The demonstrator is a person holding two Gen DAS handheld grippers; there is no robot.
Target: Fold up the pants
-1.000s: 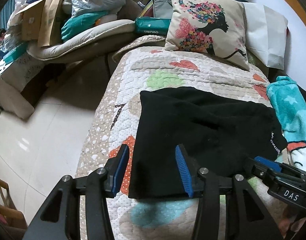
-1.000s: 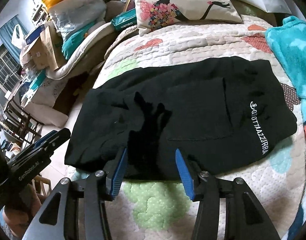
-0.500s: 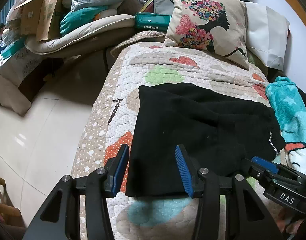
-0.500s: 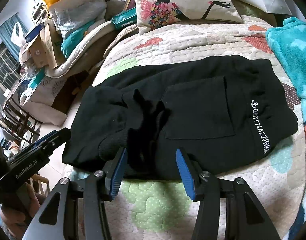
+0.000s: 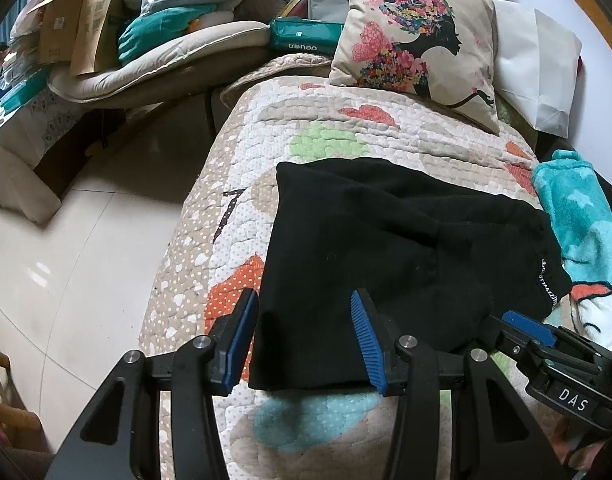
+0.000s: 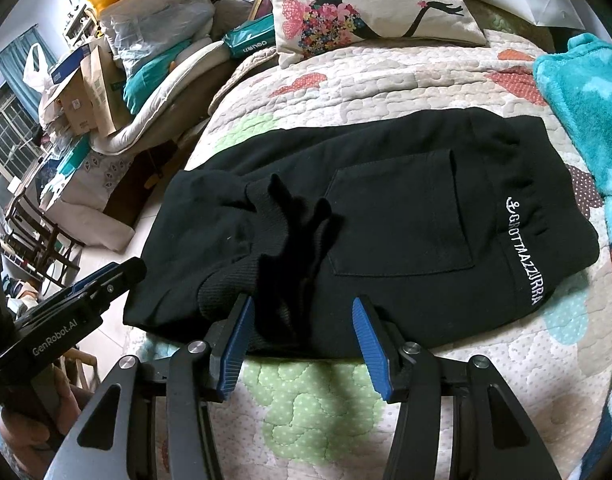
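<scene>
where the left gripper (image 5: 302,340) hangs over the bed's near edge, its blue pads stand spread with nothing pinched, the near left corner of the black pants (image 5: 386,264) lying under the gap. right gripper (image 6: 300,334): pads likewise spread, gripping nothing, poised above the near hem of the same pants (image 6: 370,232), beside the bunched ribbed cuffs. pants: folded into a broad flat bundle, lying across the middle of the quilted bedspread (image 6: 314,408), one end at the bed's left edge, the waistband with white lettering toward the right edge; a patch pocket faces up. further items: teal fleece blanket (image 6: 582,100) along the right edge, touching the waistband end; printed cushion (image 5: 414,36) with a floral silhouette at the head end, well apart from the pants; white bag (image 5: 542,76) beside the cushion. beyond the bed's left edge: tiled floor (image 5: 66,260), a padded lounger (image 5: 178,60) piled with cardboard boxes and bags.
</scene>
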